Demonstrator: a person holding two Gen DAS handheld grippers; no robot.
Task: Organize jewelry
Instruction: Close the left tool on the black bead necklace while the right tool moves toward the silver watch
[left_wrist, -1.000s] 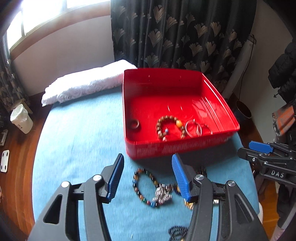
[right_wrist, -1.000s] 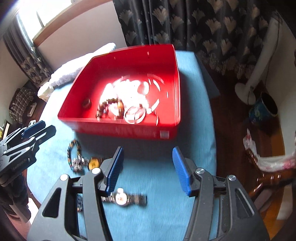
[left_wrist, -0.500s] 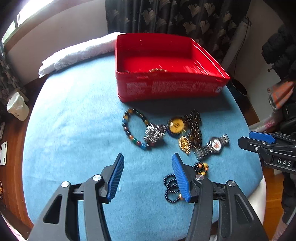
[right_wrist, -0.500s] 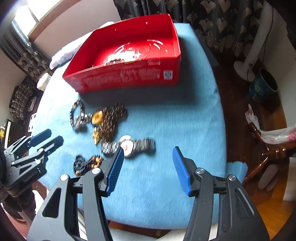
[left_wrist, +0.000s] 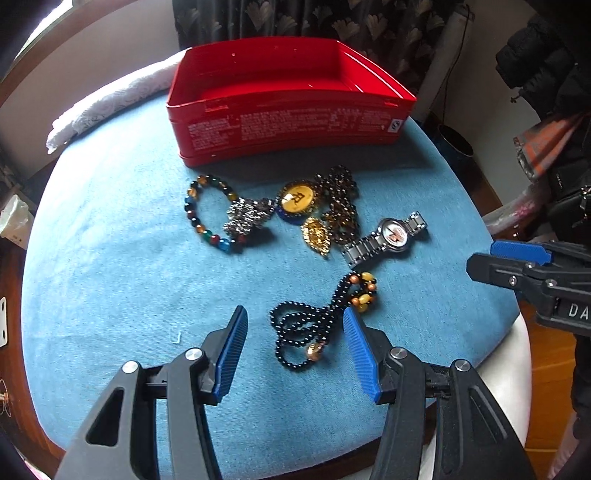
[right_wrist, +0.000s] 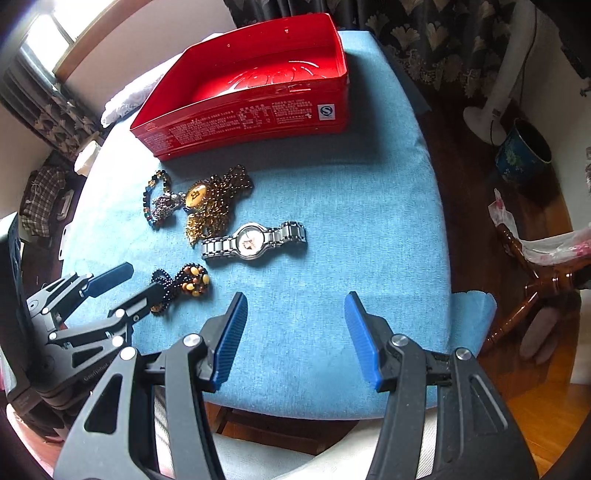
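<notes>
My left gripper (left_wrist: 291, 347) hangs fingers apart and empty over the black bead necklace (left_wrist: 317, 321) near the counter's (left_wrist: 110, 258) front edge; limp, slippery strands, so I'd pinch the bunched middle. Right gripper (right_wrist: 293, 336) open too.

Both grippers are pointing steeply downward: the left gripper (left_wrist: 293, 347) is hanging with jaws parted and empty, and the right gripper (right_wrist: 295, 338) is hanging alongside, likewise parted and empty.
</notes>
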